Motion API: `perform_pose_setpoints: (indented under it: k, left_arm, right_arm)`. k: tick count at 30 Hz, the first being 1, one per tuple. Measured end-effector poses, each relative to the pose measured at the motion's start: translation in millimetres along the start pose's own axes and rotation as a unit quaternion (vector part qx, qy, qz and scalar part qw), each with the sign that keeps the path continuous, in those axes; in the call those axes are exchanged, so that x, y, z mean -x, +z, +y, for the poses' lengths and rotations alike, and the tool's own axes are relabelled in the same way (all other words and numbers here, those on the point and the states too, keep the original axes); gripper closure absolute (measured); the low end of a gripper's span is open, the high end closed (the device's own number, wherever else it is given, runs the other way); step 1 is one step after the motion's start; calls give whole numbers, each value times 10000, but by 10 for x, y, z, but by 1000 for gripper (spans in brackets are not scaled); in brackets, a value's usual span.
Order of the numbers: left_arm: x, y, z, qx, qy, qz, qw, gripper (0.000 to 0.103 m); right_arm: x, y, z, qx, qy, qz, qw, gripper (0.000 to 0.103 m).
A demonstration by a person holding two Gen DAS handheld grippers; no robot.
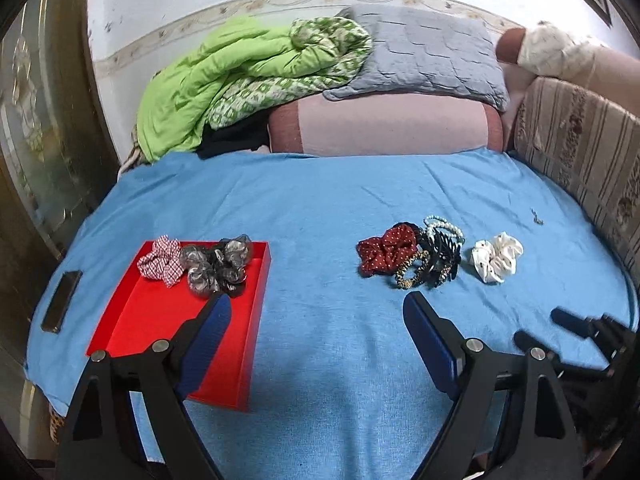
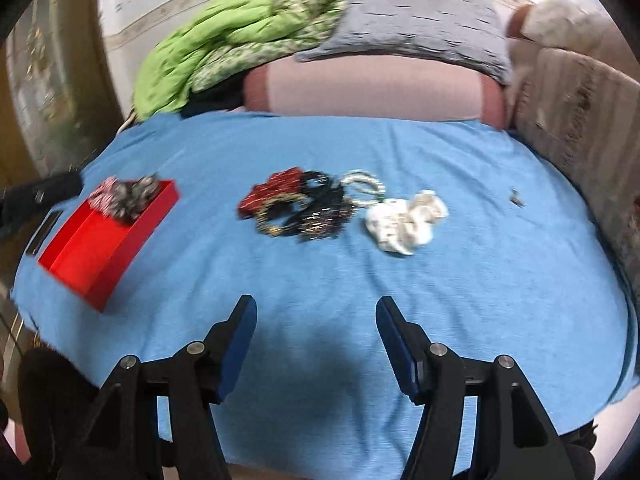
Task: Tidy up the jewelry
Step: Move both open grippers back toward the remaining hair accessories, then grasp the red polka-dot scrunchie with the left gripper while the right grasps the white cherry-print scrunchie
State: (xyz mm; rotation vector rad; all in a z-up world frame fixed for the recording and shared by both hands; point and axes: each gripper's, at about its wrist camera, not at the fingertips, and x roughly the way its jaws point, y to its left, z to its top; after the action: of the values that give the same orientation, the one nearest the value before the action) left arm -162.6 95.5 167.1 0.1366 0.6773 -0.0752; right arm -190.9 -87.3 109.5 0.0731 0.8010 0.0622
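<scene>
A red tray (image 1: 152, 320) lies at the left of the blue bedsheet (image 1: 340, 200). At its far end rest a red-and-white checked scrunchie (image 1: 160, 262) and a grey-black scrunchie (image 1: 218, 266). To the right sits a loose heap: a dark red dotted scrunchie (image 1: 386, 254), a gold-and-black band (image 1: 412, 274), a black claw clip (image 1: 440, 256) and a pearl bracelet (image 1: 444, 226). A white scrunchie (image 1: 496, 256) lies just beyond it. My left gripper (image 1: 316, 304) is open and empty beside the tray. My right gripper (image 2: 316, 308) is open and empty, short of the heap (image 2: 296, 204).
A dark phone (image 1: 62, 300) lies left of the tray near the sheet's edge. A green quilt (image 1: 224, 80), a grey pillow (image 1: 432, 56) and a pink bolster (image 1: 384, 124) are stacked at the back. A striped cushion (image 1: 580, 148) borders the right. A small dark scrap (image 1: 537, 218) lies far right.
</scene>
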Motion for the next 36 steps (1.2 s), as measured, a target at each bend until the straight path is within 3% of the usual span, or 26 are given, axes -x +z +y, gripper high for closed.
perform_pose_setpoints:
  k: [10,17,26,36]
  left_arm:
    - [-22,-110,-239,-239,-67,19,9997,16]
    - [-198,-127,-301,-291,-132,254,9992,16]
    - [-614,-107,-171,-90,-152,599,9980,16]
    - [-1414,263,56,579,-418,1016,9923,16]
  right_arm:
    - [79,38,-247,-195,-205,-247,9993,35]
    - [33,57,-309,-189,-266,-281,9991,32]
    - [-178,94,-518,-408,-313,-115,9986,32]
    - [-472,313,-829,-604,-500,-98,9969,31]
